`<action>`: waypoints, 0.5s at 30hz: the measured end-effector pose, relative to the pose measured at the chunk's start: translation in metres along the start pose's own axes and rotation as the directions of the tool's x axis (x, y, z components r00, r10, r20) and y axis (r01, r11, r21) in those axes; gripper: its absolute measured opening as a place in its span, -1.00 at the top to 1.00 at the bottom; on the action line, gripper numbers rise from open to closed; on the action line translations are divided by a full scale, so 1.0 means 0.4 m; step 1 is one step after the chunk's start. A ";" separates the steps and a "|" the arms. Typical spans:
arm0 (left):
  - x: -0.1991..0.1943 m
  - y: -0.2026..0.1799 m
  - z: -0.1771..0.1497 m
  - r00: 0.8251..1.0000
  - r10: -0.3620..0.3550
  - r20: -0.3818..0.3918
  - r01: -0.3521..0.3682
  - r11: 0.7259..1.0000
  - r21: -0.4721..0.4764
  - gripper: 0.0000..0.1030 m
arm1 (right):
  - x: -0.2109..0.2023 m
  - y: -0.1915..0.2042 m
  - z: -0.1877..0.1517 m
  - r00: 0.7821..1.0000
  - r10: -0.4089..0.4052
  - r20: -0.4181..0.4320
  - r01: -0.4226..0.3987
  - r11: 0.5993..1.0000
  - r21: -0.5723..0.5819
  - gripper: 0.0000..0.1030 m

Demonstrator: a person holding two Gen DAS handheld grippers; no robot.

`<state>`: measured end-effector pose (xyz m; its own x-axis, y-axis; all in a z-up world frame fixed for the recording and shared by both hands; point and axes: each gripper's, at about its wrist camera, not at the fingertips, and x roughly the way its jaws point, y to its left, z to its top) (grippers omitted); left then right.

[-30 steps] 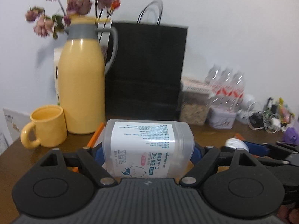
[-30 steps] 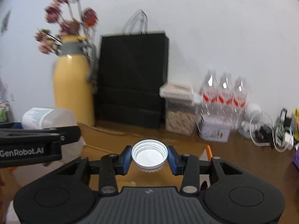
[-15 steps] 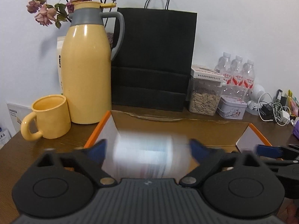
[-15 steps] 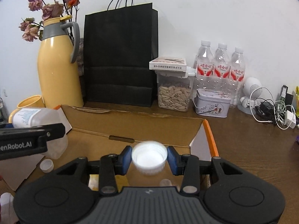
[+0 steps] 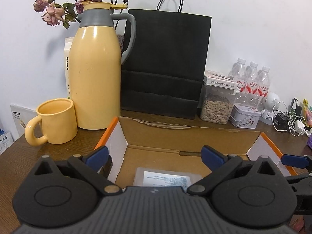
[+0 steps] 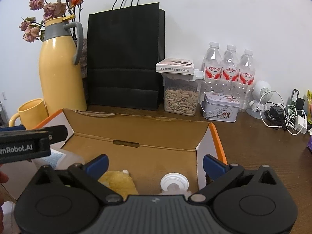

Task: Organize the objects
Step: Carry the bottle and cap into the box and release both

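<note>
Left gripper (image 5: 154, 156): jaws spread wide over the box, nothing between the blue pads; they have just been opening.
Right gripper (image 6: 155, 162): jaws also spread wide and have just been opening; nothing is pinched.
Box (image 5: 187, 136): open cardboard carton with orange edges, at the middle of the table; both grippers hang above its near half.
Jar (image 5: 165, 177): clear plastic tub with a white printed label, lying on the box floor at 6 o'clock in the left wrist view, below the left jaws and clear of them; partly hidden by the gripper body.
Cap (image 6: 174, 182): white ribbed lid, open side up, on the box floor at 6 o'clock in the right wrist view, near the box's right wall, free of the pads.
Yellow lump (image 6: 119, 182): soft-looking yellow thing in the box at 7 o'clock of the cap; what it is I cannot tell.
Flask (image 5: 95, 81): tall yellow jug with a grey collar, at 10 o'clock of the box.
Mug (image 5: 56, 122): yellow, just beside the flask at its 8 o'clock.
Bag (image 5: 165, 62): black paper bag at 12 o'clock of the box, against the wall.
Seed tub (image 5: 216, 105): clear container at 1 o'clock.
Bottles (image 5: 251, 78): three, behind the tub, at 2 o'clock.
</note>
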<state>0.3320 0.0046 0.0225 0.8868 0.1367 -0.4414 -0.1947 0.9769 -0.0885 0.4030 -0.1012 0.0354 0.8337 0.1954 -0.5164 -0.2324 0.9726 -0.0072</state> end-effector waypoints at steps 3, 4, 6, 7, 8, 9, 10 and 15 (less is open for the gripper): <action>-0.007 0.002 0.004 1.000 -0.006 0.010 0.006 1.000 -0.002 -1.00 | -0.005 0.000 0.002 1.000 0.000 0.006 0.000 1.000 -0.001 -1.00; -0.010 0.003 0.005 1.000 -0.007 0.013 0.007 1.000 -0.002 -1.00 | -0.007 0.000 0.003 1.000 -0.001 0.008 0.001 1.000 -0.002 -1.00; -0.018 0.004 0.009 1.000 -0.004 0.022 0.004 1.000 -0.003 -1.00 | -0.012 0.001 0.005 1.000 0.001 0.013 -0.001 1.000 -0.003 -1.00; -0.023 0.006 0.012 1.000 -0.004 0.027 0.004 1.000 -0.005 -1.00 | -0.016 0.001 0.006 1.000 0.004 0.017 -0.004 1.000 -0.005 -1.00; -0.028 0.007 0.015 0.999 -0.004 0.034 0.005 1.000 -0.008 -1.00 | -0.020 0.002 0.007 1.000 0.008 0.021 -0.007 1.000 -0.009 -1.00; -0.037 0.008 0.018 0.999 -0.005 0.042 0.006 1.000 -0.009 -1.00 | -0.026 0.002 0.008 1.000 0.012 0.027 -0.011 1.000 -0.014 -1.00; -0.046 0.008 0.021 0.999 -0.005 0.051 0.006 1.000 -0.008 -1.00 | -0.033 0.003 0.009 0.999 0.013 0.034 -0.013 1.000 -0.017 -1.00; -0.091 0.005 0.030 0.997 -0.009 0.081 0.008 1.000 0.010 -1.00 | -0.093 0.004 0.019 0.996 0.010 0.084 -0.007 0.999 -0.034 -1.00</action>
<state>0.3043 0.0036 0.0492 0.9194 0.1412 -0.3670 -0.1837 0.9794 -0.0835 0.3754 -0.1061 0.0611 0.8705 0.2149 -0.4428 -0.2552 0.9663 -0.0328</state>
